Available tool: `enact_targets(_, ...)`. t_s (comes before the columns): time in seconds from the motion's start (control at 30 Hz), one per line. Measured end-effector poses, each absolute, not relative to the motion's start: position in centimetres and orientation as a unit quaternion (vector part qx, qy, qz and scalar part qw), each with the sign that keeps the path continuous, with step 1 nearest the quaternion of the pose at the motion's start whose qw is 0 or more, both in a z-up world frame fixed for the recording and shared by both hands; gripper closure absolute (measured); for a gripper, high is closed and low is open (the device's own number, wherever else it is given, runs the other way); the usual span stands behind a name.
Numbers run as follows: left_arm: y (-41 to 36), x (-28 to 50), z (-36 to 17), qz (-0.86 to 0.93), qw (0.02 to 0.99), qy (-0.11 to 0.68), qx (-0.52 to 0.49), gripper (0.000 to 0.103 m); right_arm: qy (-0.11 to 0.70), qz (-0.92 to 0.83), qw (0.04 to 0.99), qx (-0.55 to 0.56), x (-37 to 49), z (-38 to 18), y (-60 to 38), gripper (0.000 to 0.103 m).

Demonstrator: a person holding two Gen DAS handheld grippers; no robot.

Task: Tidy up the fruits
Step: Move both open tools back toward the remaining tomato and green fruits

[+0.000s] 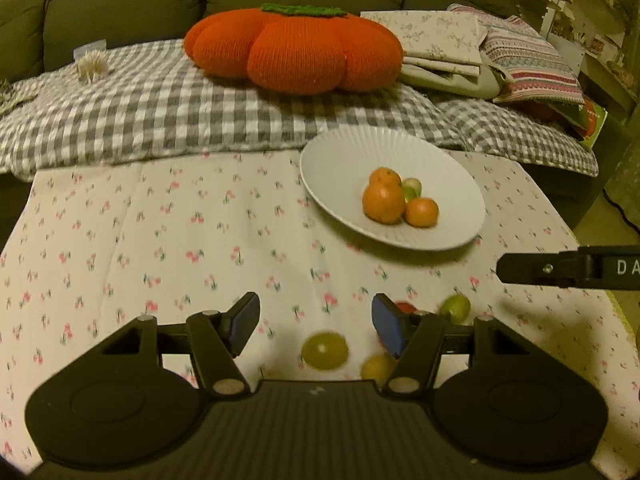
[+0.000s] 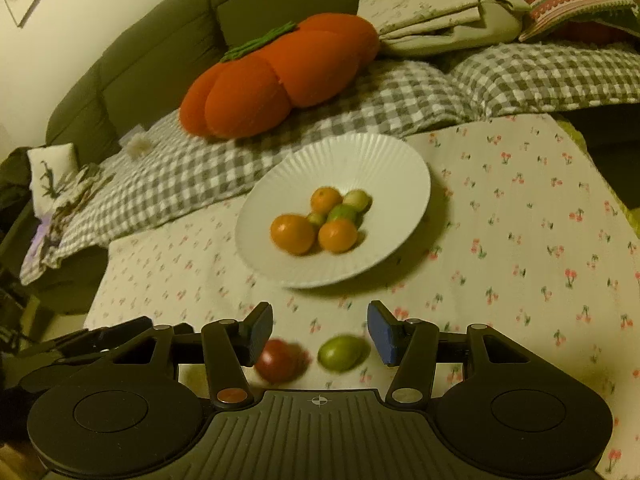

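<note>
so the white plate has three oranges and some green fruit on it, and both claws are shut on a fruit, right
Not quite. The white plate does hold three oranges and some green fruit, but neither claw is shut on anything. The right wrist view shows the right claw open above a red fruit and a green one on the tablecloth; the left wrist view shows the left claw open too.

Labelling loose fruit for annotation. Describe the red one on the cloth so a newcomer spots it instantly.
Start at the white ribbed plate on the cherry-print tablecloth, then come toward the camera to the open right gripper. Two loose fruits lie there; the red fruit sits beside a green fruit. It is the only dark red piece.
</note>
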State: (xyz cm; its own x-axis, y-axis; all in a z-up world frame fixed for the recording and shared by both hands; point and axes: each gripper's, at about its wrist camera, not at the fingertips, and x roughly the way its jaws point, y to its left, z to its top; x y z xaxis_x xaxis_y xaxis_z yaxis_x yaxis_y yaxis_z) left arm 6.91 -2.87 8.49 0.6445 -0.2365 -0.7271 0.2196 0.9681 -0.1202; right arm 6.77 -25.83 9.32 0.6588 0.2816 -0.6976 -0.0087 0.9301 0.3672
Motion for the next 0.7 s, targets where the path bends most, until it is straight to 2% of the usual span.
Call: enact_targets(0.7, -2.2, 6.1, 5.5, -0.118, 0.894, 0.430, -0.046, 0.043, 0.437, 0.097, 0.883, 0.139, 5.7, 8.5, -23.9, 0.049)
